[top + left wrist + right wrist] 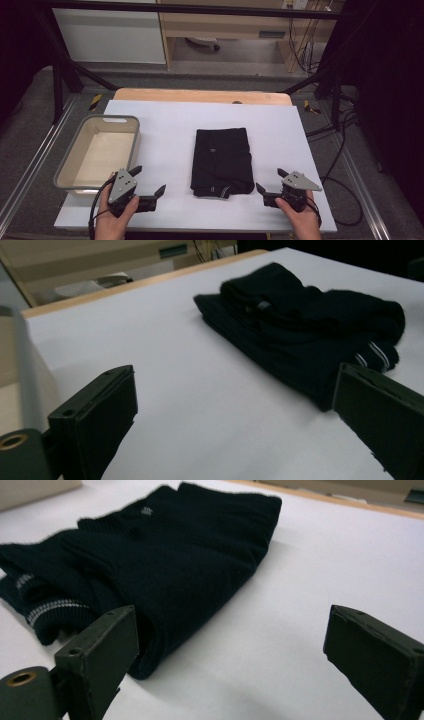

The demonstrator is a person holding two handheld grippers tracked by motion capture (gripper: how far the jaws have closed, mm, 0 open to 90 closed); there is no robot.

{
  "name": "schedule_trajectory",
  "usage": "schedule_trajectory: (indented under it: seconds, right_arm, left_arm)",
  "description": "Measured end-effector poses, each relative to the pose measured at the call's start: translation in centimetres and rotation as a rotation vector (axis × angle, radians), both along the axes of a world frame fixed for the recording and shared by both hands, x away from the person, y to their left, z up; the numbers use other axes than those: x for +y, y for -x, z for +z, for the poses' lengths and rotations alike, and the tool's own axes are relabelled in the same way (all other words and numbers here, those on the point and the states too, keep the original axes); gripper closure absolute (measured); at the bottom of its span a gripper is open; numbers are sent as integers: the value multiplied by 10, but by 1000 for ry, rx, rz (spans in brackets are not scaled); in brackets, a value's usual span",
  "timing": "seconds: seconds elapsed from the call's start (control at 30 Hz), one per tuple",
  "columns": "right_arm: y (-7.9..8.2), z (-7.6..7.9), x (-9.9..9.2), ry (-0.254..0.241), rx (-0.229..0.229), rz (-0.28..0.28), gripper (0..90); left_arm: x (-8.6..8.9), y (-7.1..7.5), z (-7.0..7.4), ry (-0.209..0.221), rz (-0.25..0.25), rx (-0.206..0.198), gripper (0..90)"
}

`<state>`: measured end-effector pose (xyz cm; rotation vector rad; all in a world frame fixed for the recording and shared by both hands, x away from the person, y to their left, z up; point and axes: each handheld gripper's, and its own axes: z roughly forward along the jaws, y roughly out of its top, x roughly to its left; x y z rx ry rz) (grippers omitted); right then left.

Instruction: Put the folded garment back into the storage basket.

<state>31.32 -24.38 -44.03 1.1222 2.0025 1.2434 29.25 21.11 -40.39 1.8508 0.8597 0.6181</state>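
Flanking folded black garment | left gripper fingers released | right gripper fingers released | tub left

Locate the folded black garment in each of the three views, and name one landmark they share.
High view: the folded black garment lies mid-table on the white table cover, between the two grippers.
Left gripper view: garment at upper right, beyond the right-hand jaw.
Right gripper view: garment at upper left, behind the left-hand jaw.
Shared landmark: the garment's striped cuff.
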Motion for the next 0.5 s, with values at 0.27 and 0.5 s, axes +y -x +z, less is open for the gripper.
schedule_trajectory:
  seconds: [0.27, 0.5]
  right_arm:
    - [-2, 2, 11, 11, 42, -15, 92]
    - [-3, 5, 20, 25, 84, 37, 96]
  left_arm:
    - [-18, -4, -12, -26, -24, 48, 44]
    - [-37, -23, -12, -8, -38, 73, 79]
